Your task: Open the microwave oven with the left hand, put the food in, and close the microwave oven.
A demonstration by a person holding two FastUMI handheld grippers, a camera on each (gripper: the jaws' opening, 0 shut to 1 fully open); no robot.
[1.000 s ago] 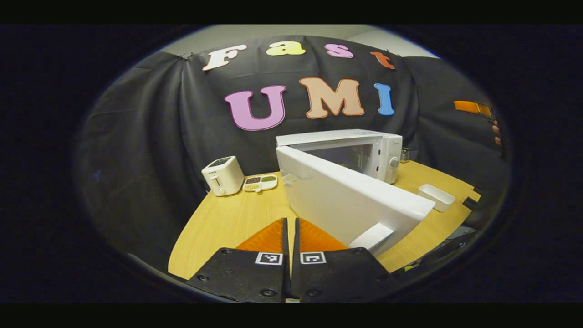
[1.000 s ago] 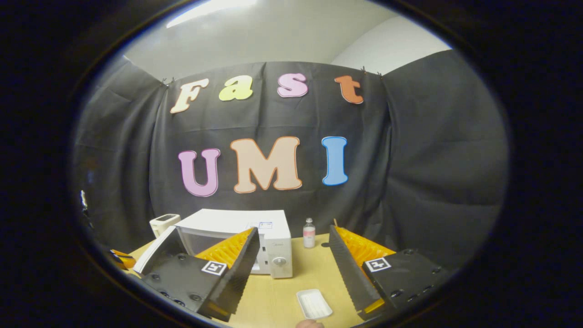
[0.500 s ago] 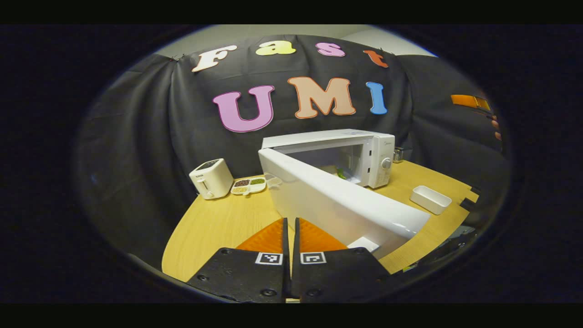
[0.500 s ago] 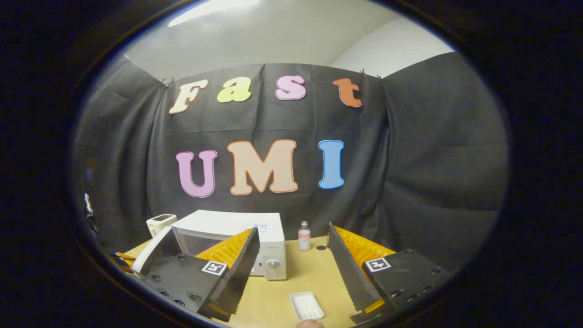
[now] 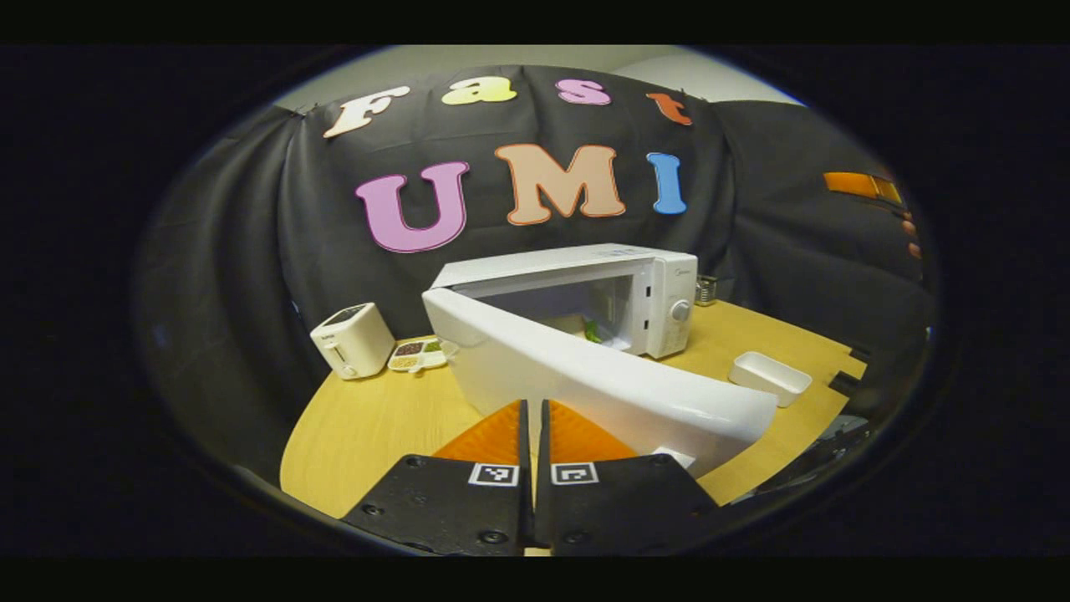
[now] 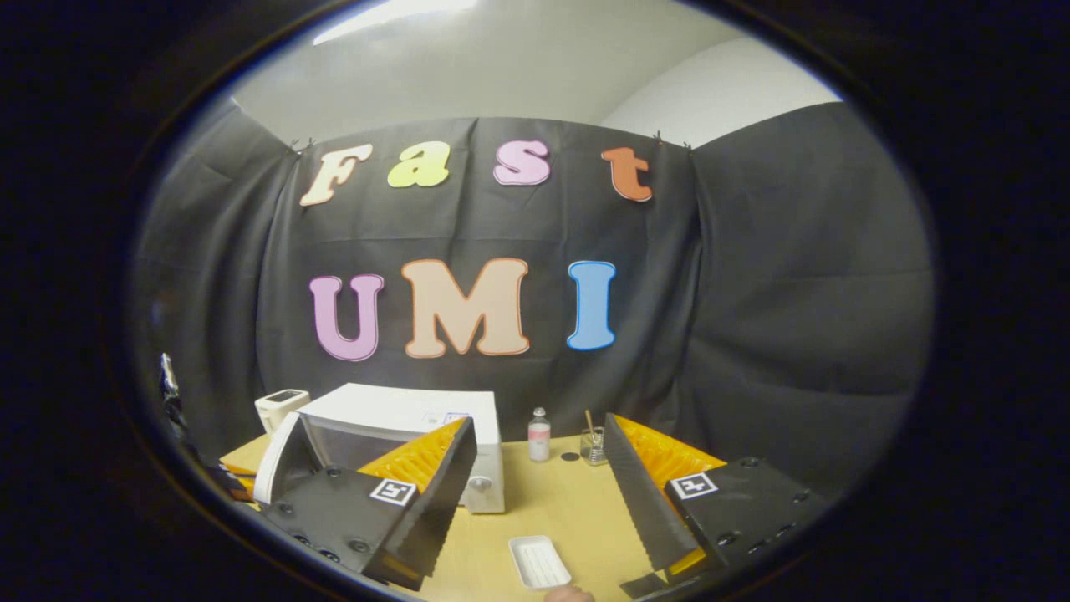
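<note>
Your left tongs (image 5: 532, 418), pressed together and empty, sit just behind the white microwave oven's open door (image 5: 602, 385), whose long axis runs rightward away from the hinge.

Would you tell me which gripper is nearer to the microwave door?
Left. The left gripper, fingers together, sits right at the open microwave door; the right gripper is open and farther back, above the white tray.

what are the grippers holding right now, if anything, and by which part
Nothing is held. The left gripper is shut with nothing between its fingers, close beside the open microwave door. The right gripper is open and empty above the white tray.
</note>
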